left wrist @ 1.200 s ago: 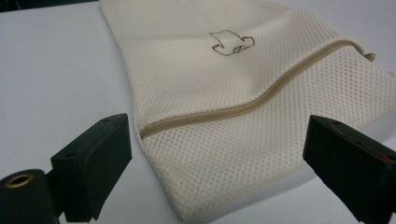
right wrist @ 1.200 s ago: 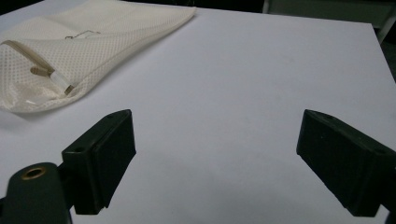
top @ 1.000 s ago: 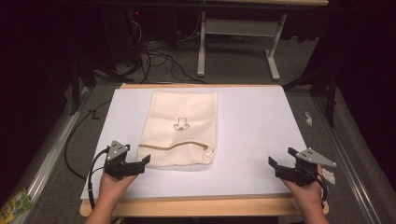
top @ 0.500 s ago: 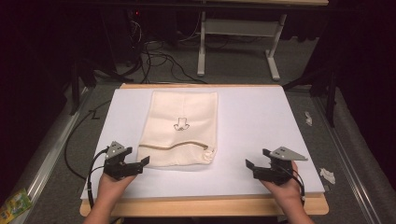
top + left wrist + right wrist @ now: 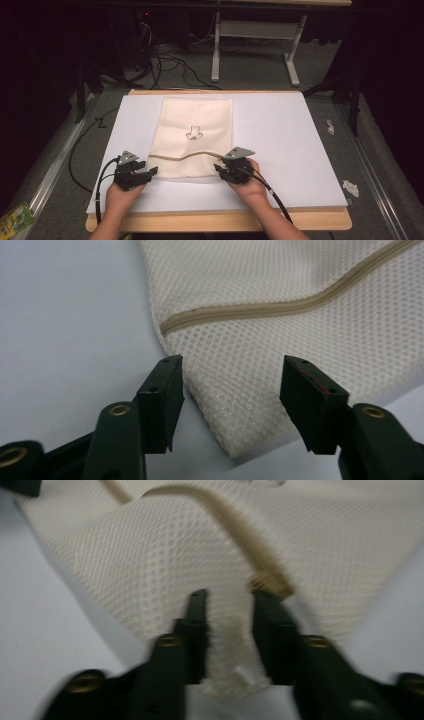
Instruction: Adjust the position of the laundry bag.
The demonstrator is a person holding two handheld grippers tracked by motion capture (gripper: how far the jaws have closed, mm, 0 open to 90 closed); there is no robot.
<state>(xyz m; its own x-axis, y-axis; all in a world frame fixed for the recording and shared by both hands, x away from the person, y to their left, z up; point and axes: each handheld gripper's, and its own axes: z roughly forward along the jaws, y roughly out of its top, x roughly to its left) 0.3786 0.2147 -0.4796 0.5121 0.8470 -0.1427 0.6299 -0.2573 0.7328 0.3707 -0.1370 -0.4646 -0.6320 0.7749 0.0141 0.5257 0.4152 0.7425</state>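
In the high view the cream mesh bag [image 5: 194, 136] lay in the middle of the white sheet [image 5: 285, 135], its long axis running from the lower to the upper part of the frame; the left gripper [image 5: 150, 173] sat at its lower left corner, the right gripper [image 5: 218, 169] at its lower right, both forearms entering from the bottom edge. In the left gripper view the jaws, just closing, stood apart astride the bag's corner [image 5: 235, 415], the zip [image 5: 280, 305] slanting to the upper right. In the blurred right gripper view the jaws, just closed in, pinched mesh [image 5: 227, 645]
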